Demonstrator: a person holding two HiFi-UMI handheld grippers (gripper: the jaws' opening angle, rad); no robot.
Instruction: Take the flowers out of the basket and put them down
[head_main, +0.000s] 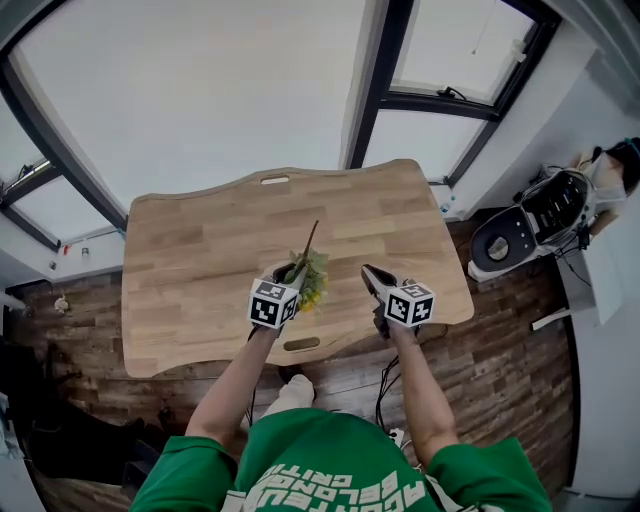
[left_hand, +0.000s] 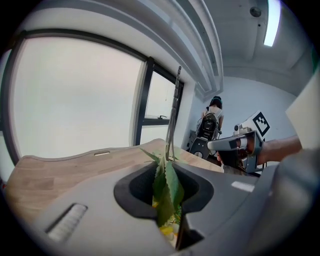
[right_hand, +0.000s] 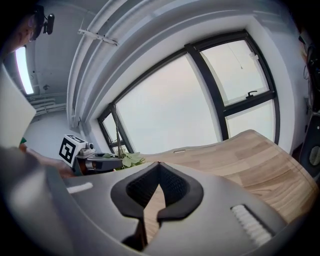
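**Firmly shut on the flowers, over the near half of the worktop**

Firmly closed, the jaws of my left gripper (head_main: 292, 270) held the flower sprig (head_main: 313, 283), a small bunch of green leaves and yellow blossoms on a thin dark stem. In the left gripper view the leaves and a bit of yellow sat pinched in the narrow slot between the two grey jaws. The stem rose past their tips, nearly upright, against the window. From the head view the stem pointed away from me toward the far edge, and the leafy part lay just to the right of the jaw tips. I held the sprig over the near middle of the light wooden worktop (head_main: 200, 260), which had rounded corners and a slot cut near its far edge. I could not tell whether the leaves touched the wood.

My right gripper (head_main: 368, 272) was just beside the left, to its right, over the same near part of the worktop. Its jaws met at their tips with nothing between them. Only bare wood showed through the gap behind the tips in the right gripper view.

Beyond the worktop stood large windows with dark frames (head_main: 380, 90). A dark plank floor (head_main: 500, 360) ran under and around the worktop, and a white and black machine (head_main: 520, 235) stood on it to my right.
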